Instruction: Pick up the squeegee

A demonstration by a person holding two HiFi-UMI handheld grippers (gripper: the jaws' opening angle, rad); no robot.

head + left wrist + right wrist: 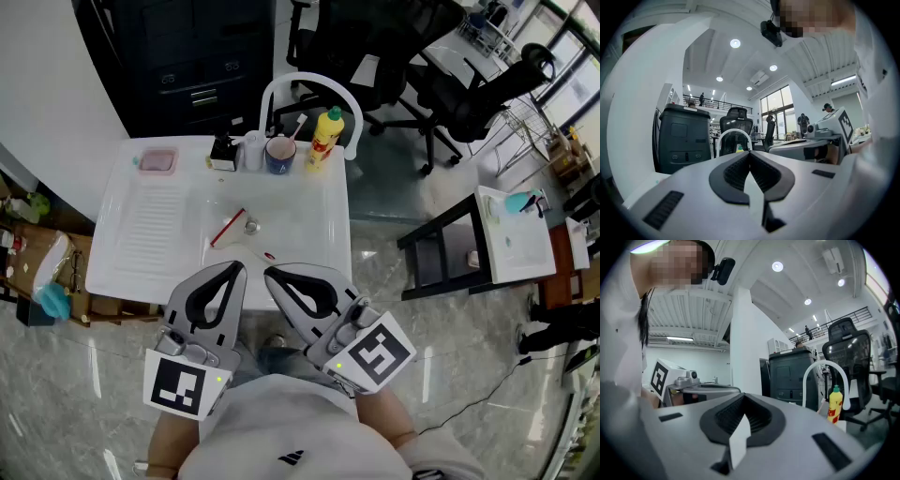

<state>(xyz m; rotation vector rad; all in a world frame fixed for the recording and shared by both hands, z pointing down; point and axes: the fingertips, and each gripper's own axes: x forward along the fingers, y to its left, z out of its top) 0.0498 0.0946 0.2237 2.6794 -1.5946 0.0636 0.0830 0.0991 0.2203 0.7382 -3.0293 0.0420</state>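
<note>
The squeegee, with a red handle, lies slanted in the basin of the white sink, beside the drain. My left gripper and right gripper are held side by side, level, over the sink's front edge and short of the squeegee. In the left gripper view the ribbed jaws of the left gripper meet with nothing between them. The right gripper is shut and empty as well. The squeegee shows in neither gripper view.
Along the sink's back rim stand a pink dish, a black holder, a blue cup and a yellow bottle under a white arched faucet. Office chairs and a black side table stand to the right.
</note>
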